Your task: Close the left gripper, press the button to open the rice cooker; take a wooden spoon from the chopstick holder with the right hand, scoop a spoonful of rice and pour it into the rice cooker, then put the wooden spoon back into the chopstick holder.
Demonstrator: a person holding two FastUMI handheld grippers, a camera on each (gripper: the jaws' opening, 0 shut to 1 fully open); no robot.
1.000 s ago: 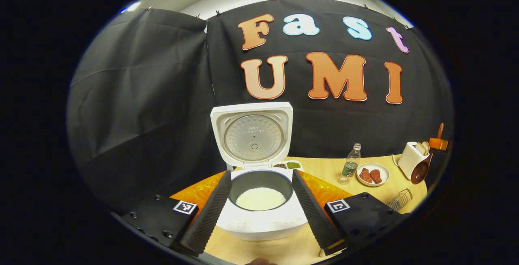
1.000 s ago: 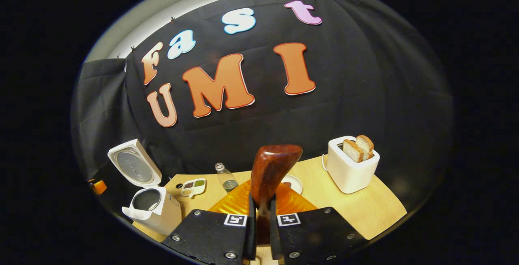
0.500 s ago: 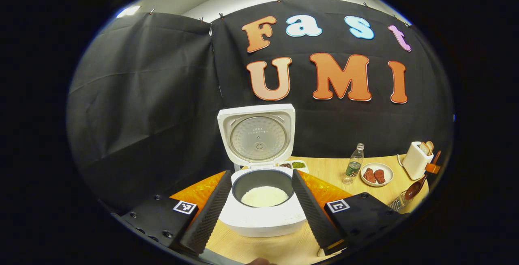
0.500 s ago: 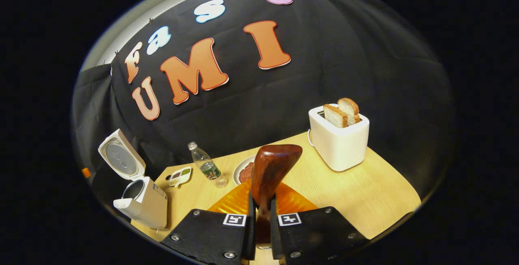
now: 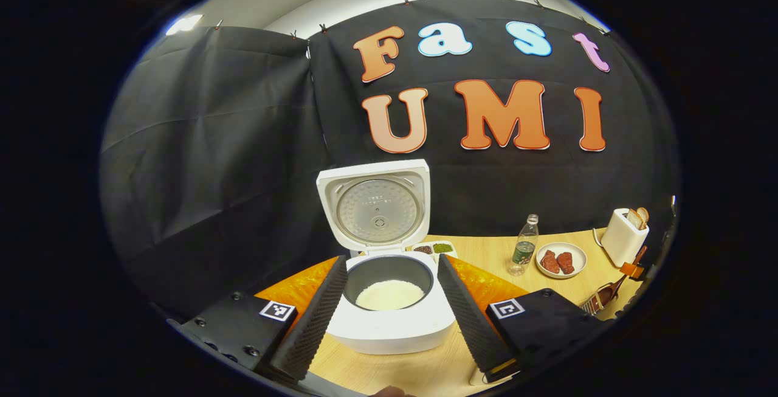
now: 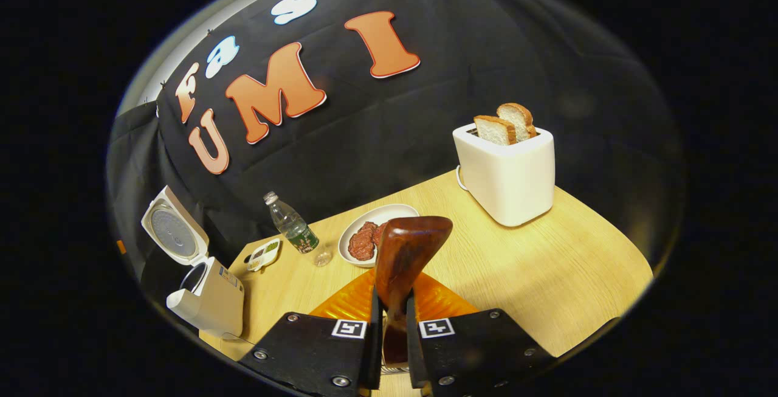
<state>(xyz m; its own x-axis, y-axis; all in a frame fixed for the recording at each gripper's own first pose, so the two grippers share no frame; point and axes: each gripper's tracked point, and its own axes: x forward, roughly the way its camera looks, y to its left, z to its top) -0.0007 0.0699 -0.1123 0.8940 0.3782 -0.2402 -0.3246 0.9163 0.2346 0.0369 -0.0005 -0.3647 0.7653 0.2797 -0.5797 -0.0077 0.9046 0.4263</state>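
Note:
The white rice cooker (image 5: 389, 324) stands open with its lid (image 5: 375, 205) raised, and white rice (image 5: 390, 293) lies in the pot. My left gripper (image 5: 392, 324) is open, with its fingers on either side of the cooker and nothing held. My right gripper (image 6: 389, 348) is shut on the dark wooden spoon (image 6: 406, 254), whose bowl points away from the camera. In the left gripper view the spoon (image 5: 609, 290) hangs bowl-down at the wire chopstick holder (image 5: 586, 307) at the far right; I cannot tell how deep it sits. The cooker (image 6: 209, 296) stands far left in the right gripper view.
On the wooden table (image 6: 547, 275) stand a white toaster (image 6: 507, 166) with bread slices, a plate of meat (image 6: 369, 240), a plastic bottle (image 6: 295, 233) and a small divided dish (image 6: 264, 254). An orange mat (image 6: 437, 303) lies under the right gripper.
The right gripper has come down towards the table with the spoon, bringing the bowl down to the wire holder. The left gripper has hardly moved and stays open.

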